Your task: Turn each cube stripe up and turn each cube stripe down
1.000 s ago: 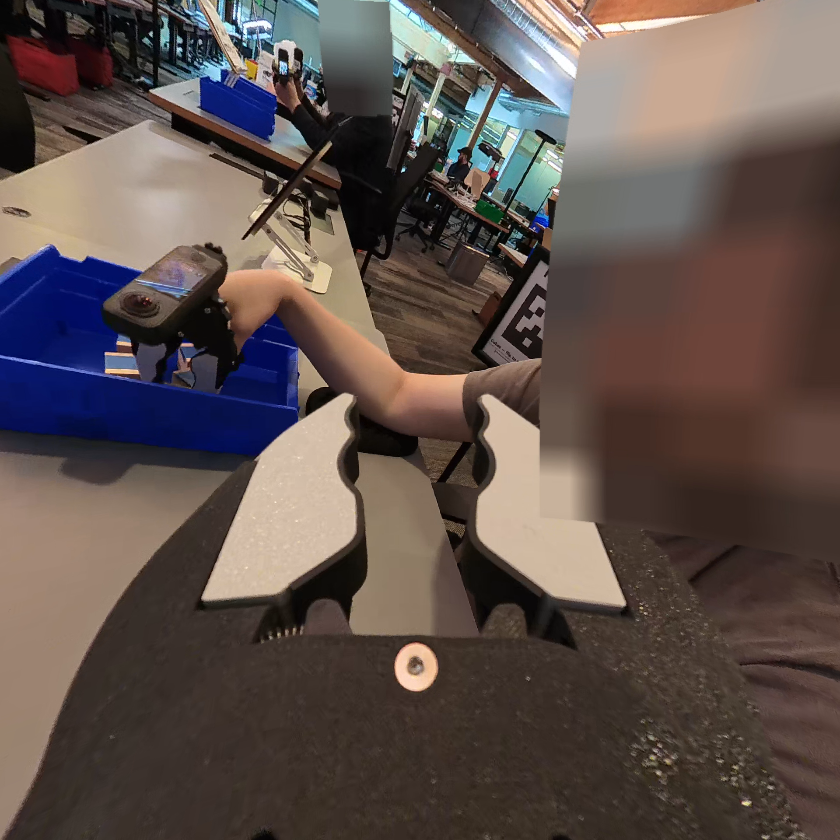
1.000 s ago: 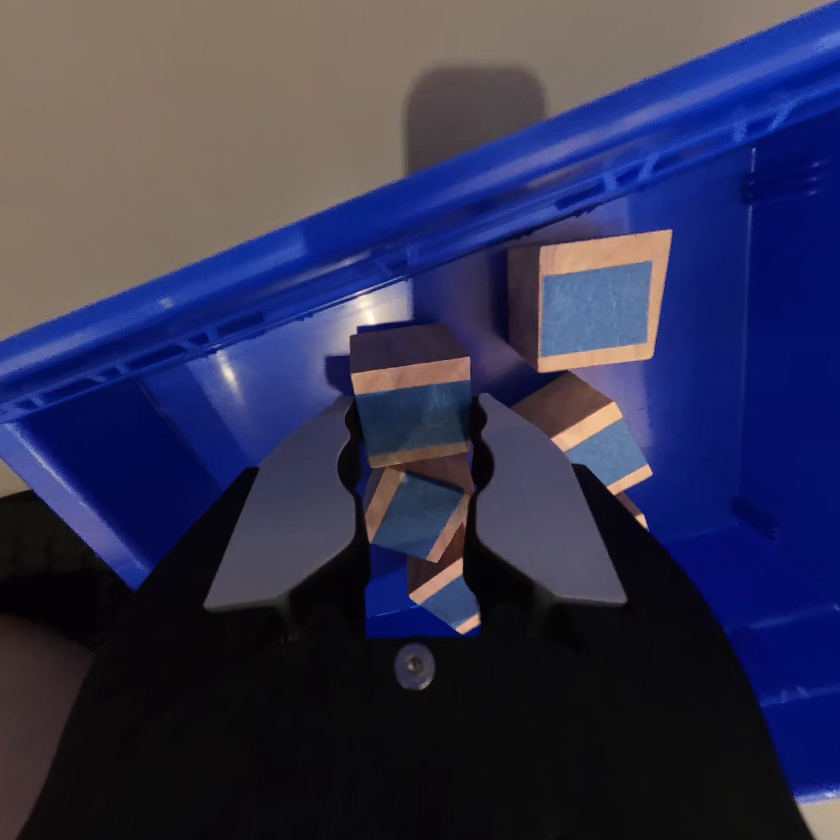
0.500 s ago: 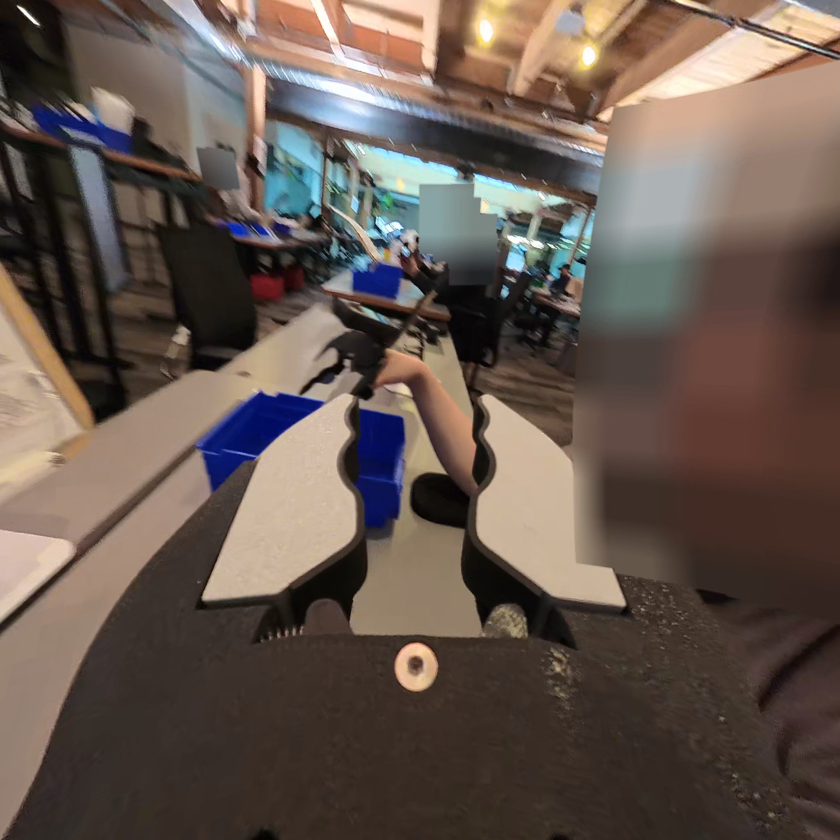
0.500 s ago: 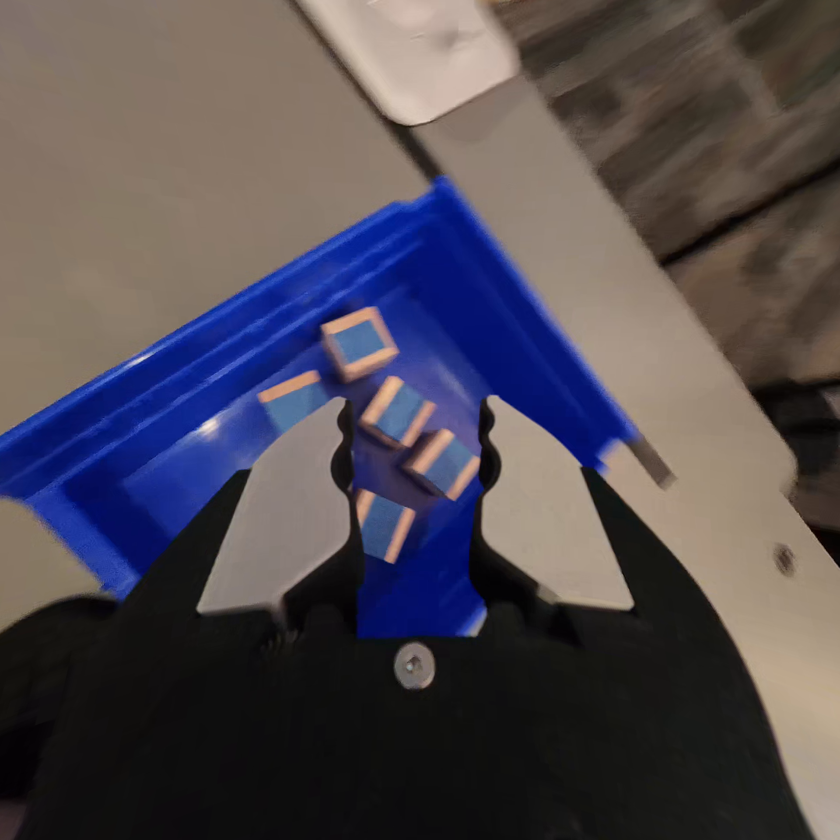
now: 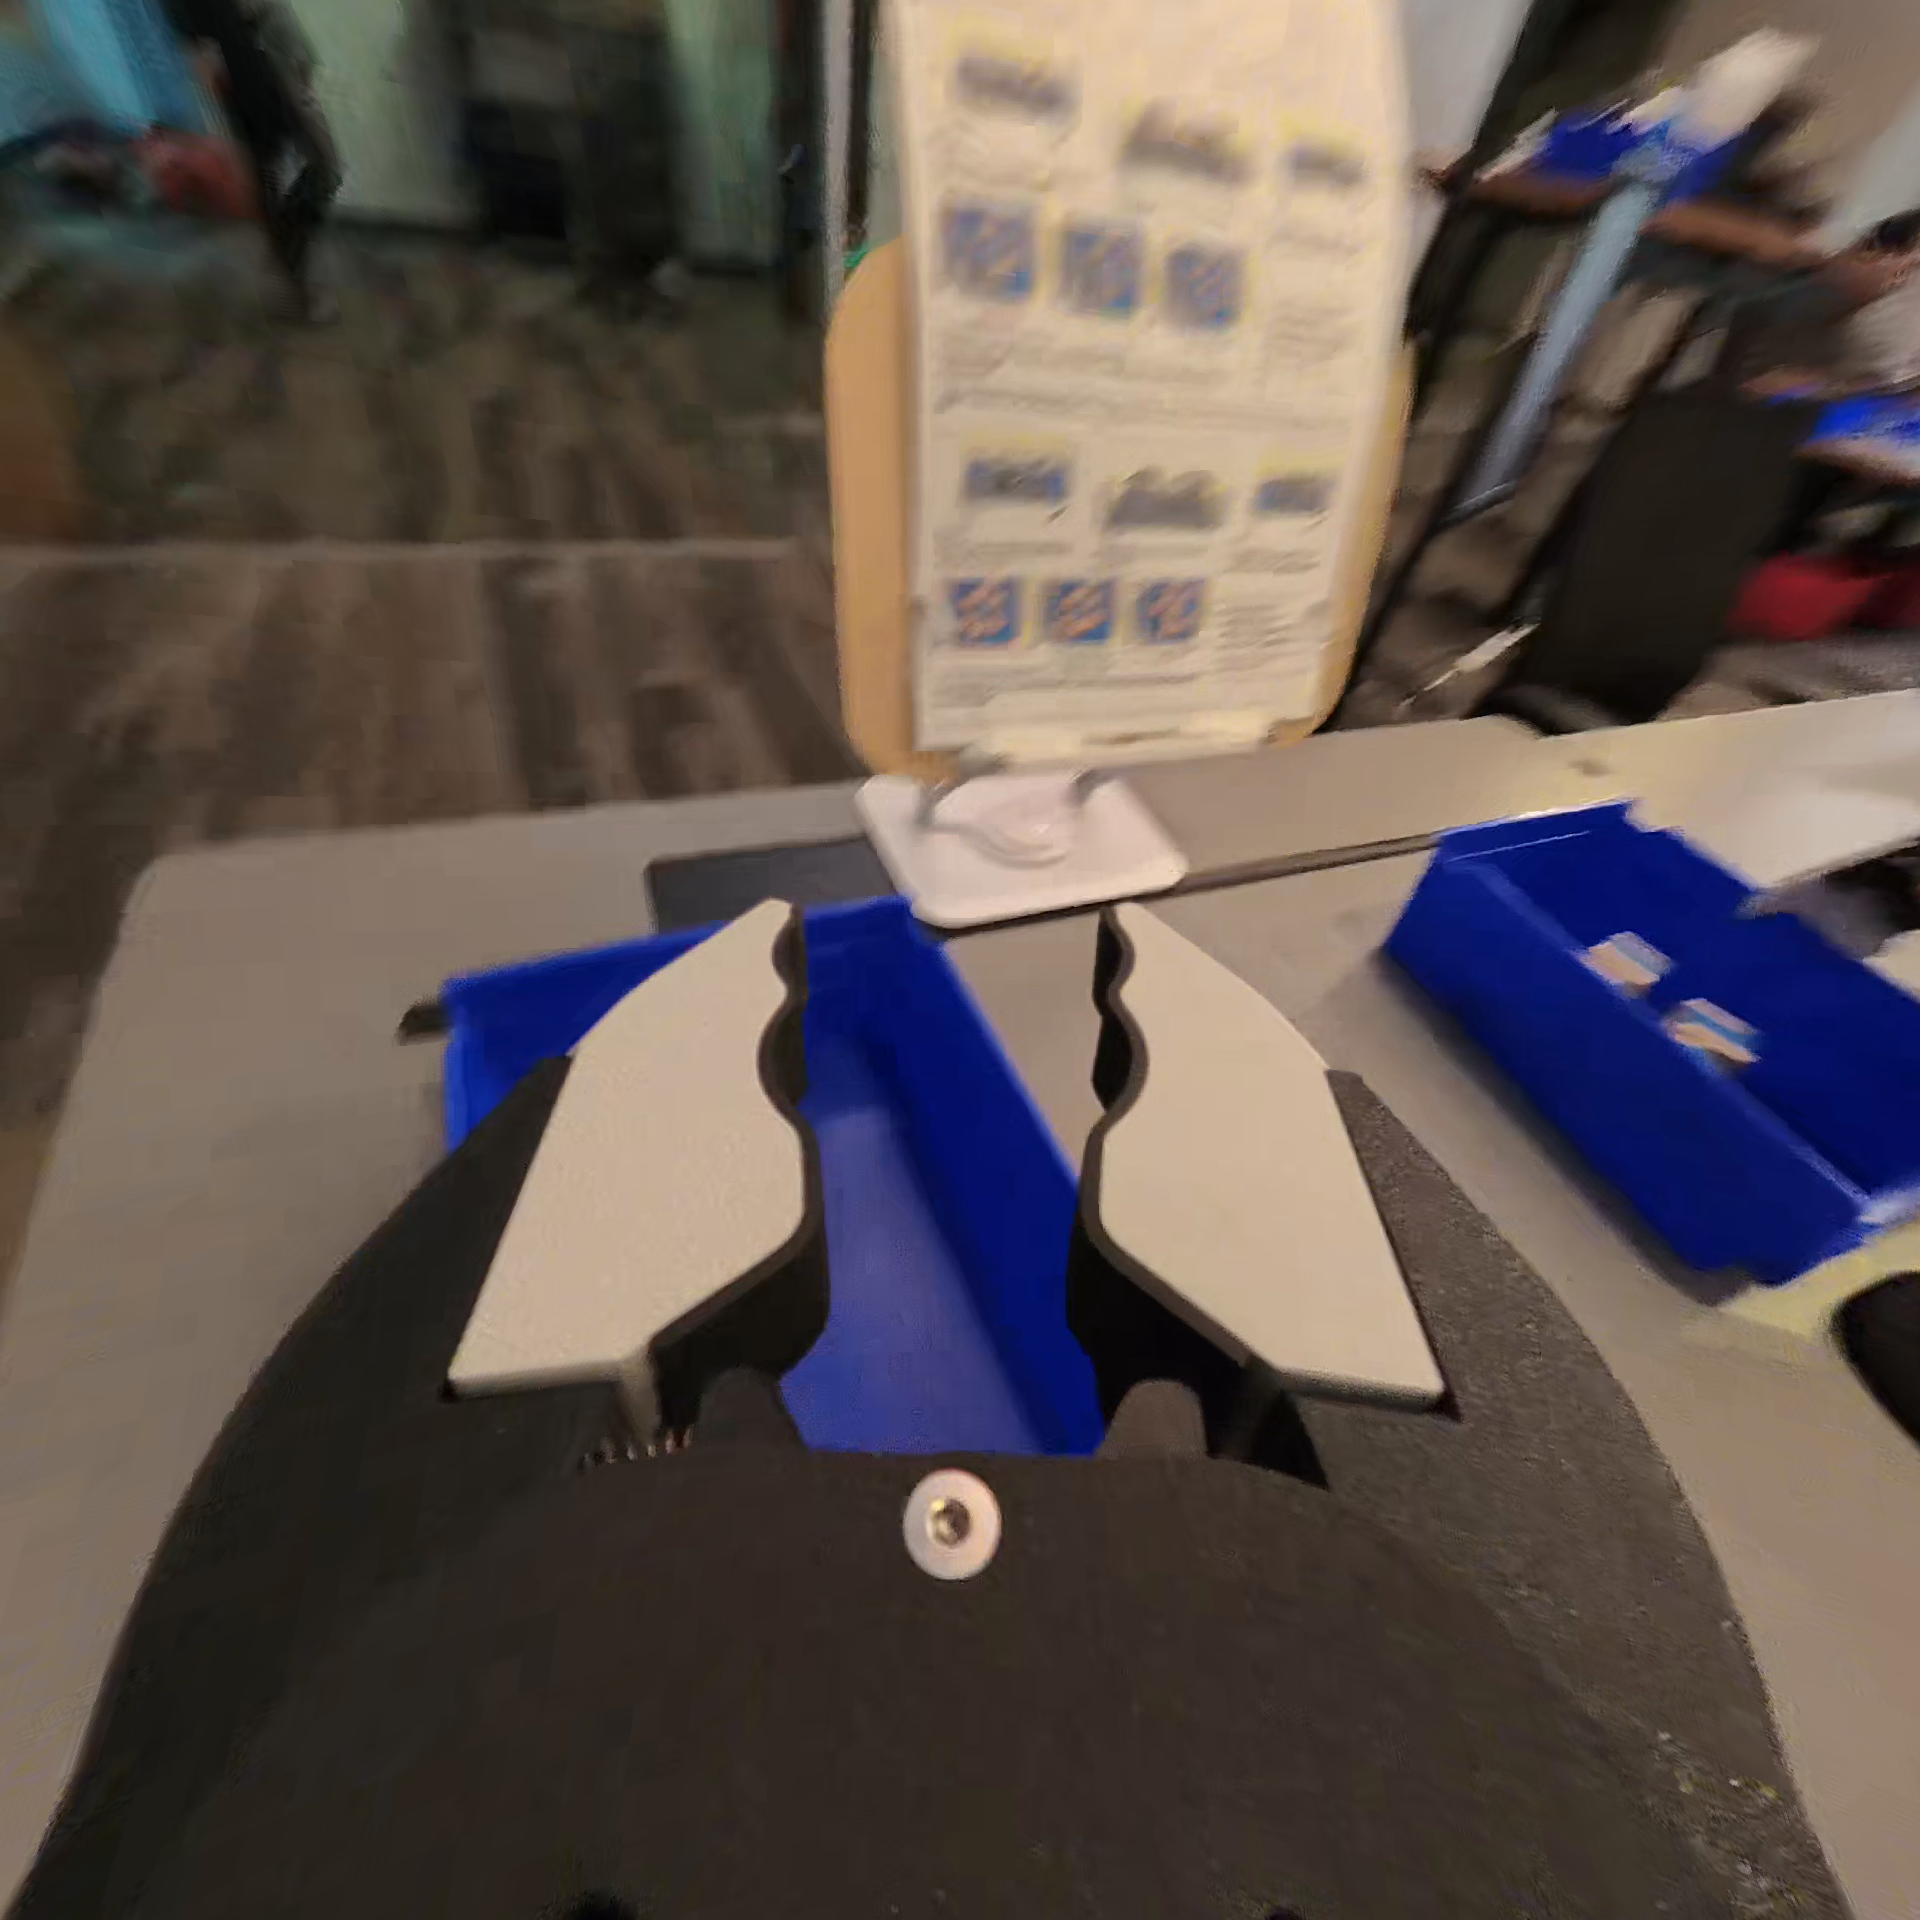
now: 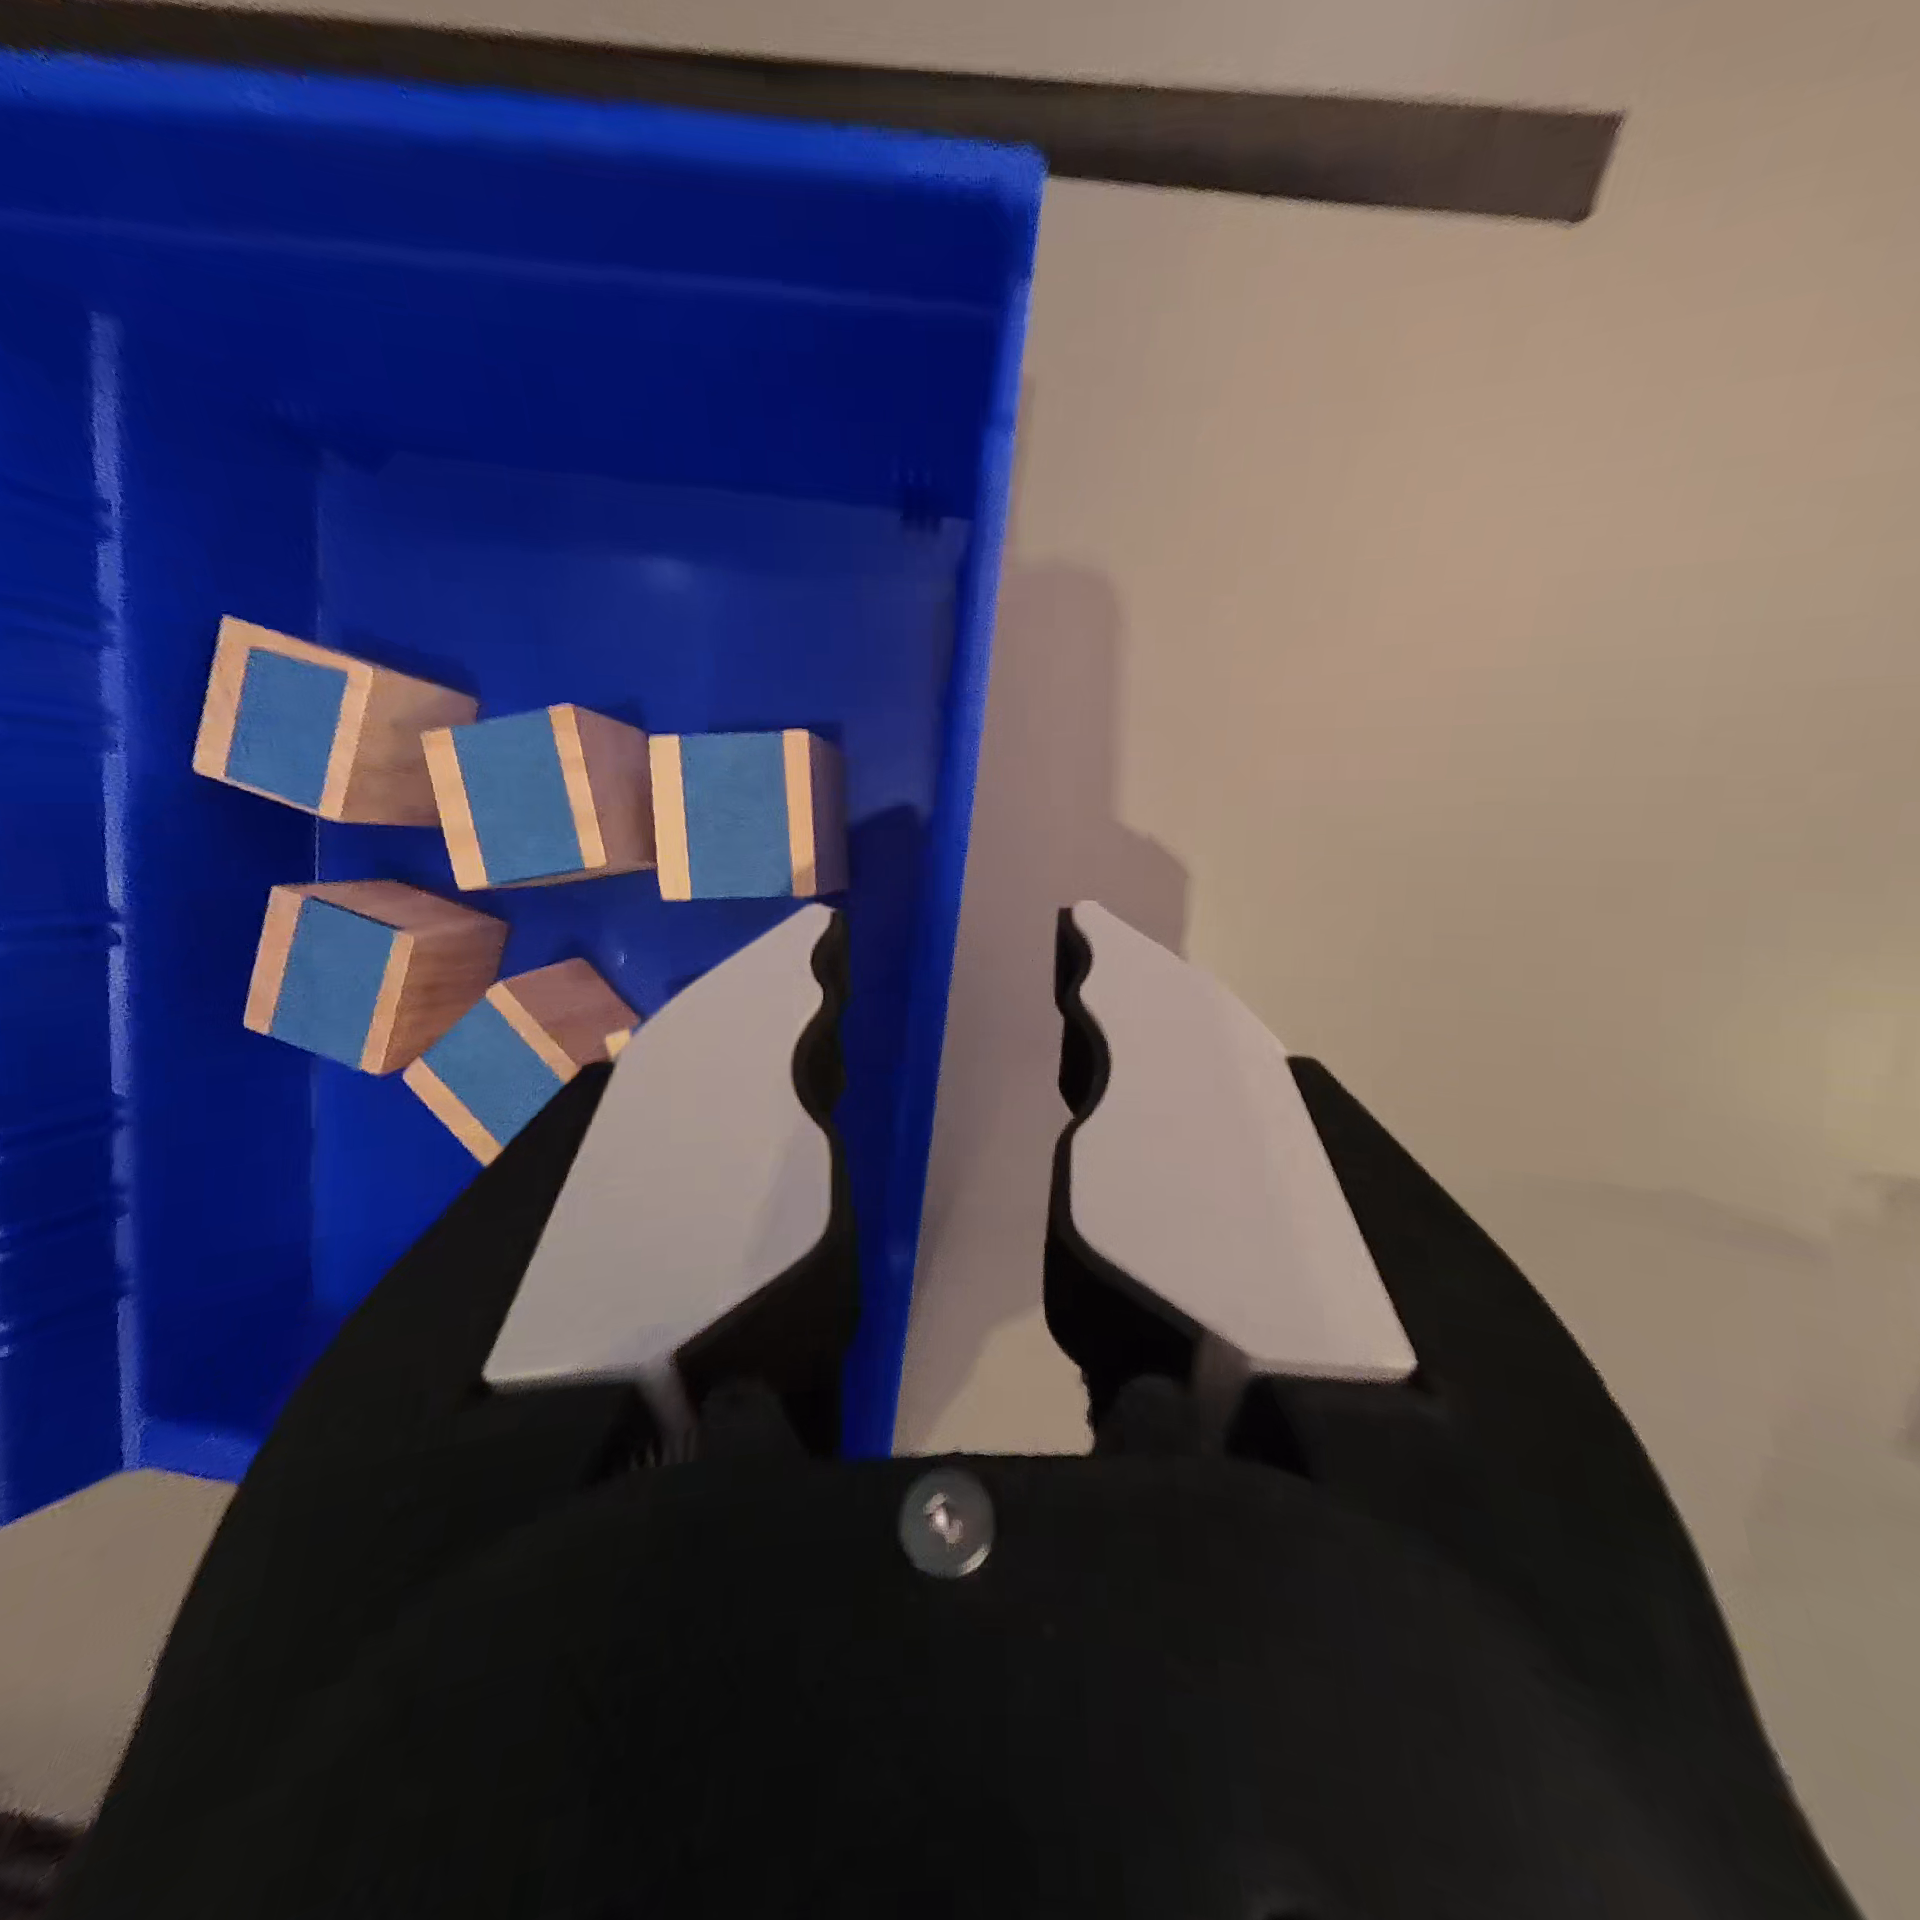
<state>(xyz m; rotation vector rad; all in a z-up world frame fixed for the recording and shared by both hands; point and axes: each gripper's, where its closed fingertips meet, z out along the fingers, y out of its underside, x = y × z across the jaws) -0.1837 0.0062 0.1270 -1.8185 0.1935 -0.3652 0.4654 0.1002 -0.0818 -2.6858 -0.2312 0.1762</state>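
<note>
Several wooden cubes (image 6: pixel 520 800) with a blue stripe facing up lie close together in a blue bin (image 6: pixel 997 623). My right gripper (image 6: pixel 945 935) is open and empty, held above the bin's right wall, to the right of the cubes. My left gripper (image 5: pixel 945 935) is open and empty above a second blue bin (image 5: pixel 935 1195) whose visible part holds nothing. The bin with cubes also shows at the right in the left wrist view (image 5: pixel 1558 1122), with two cubes (image 5: pixel 1704 1029) visible in it.
A printed sheet on a board (image 5: pixel 1132 395) stands on a white base (image 5: pixel 1018 847) at the far table edge, between the bins. A dark strip (image 6: pixel 1247 156) lies on the grey table (image 6: pixel 1455 727) behind the cube bin. Wood floor lies beyond the table.
My right gripper let go of a cube, rose out of the bin and moved right over its wall. My left gripper swung round from facing the person to face the table and second bin.
</note>
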